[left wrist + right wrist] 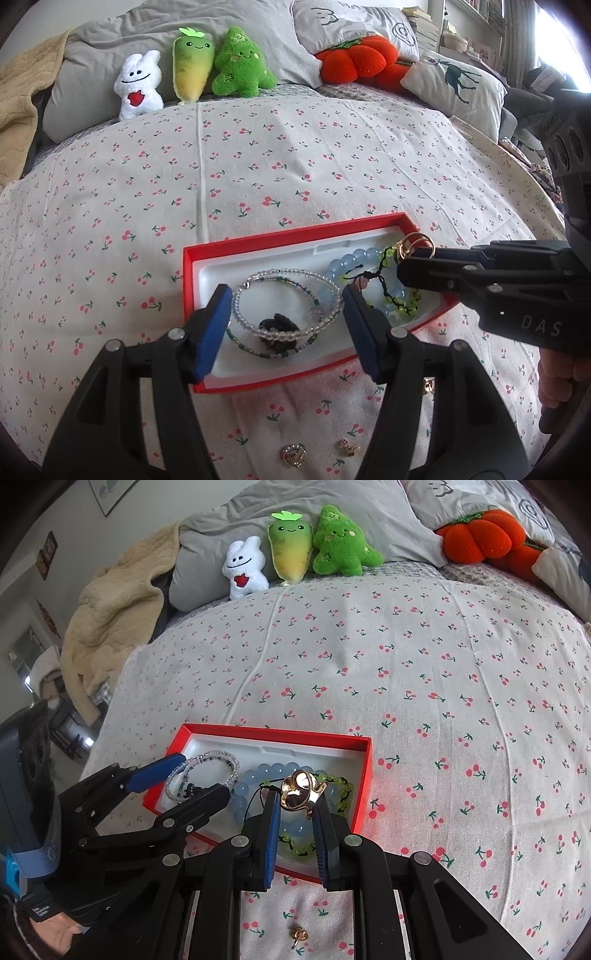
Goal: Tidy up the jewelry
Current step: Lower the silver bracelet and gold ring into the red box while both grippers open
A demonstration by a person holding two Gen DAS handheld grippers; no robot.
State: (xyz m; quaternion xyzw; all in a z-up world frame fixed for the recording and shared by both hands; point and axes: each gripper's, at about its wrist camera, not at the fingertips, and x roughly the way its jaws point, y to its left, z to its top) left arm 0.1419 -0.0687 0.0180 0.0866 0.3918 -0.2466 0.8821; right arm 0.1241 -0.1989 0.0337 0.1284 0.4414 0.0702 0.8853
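Where the left wrist looks down, the left gripper (286, 295) hangs open over a red box (190, 280) on the bed sheet (295, 166); inside lie a clear bracelet (273, 277) and blue beads (354, 256). Two earrings (293, 454) lie outside.

Right wrist view: right gripper (297, 801) pinches a gold ring (301, 790) above the box (365, 775).

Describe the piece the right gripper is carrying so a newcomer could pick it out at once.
Find the red box on the cherry-print bedspread. Above its right end, the right gripper pinches a gold ring between its blue pads. Unlike the beaded bracelets lying in the box, it is shiny, swirled gold metal and held up off the tray.
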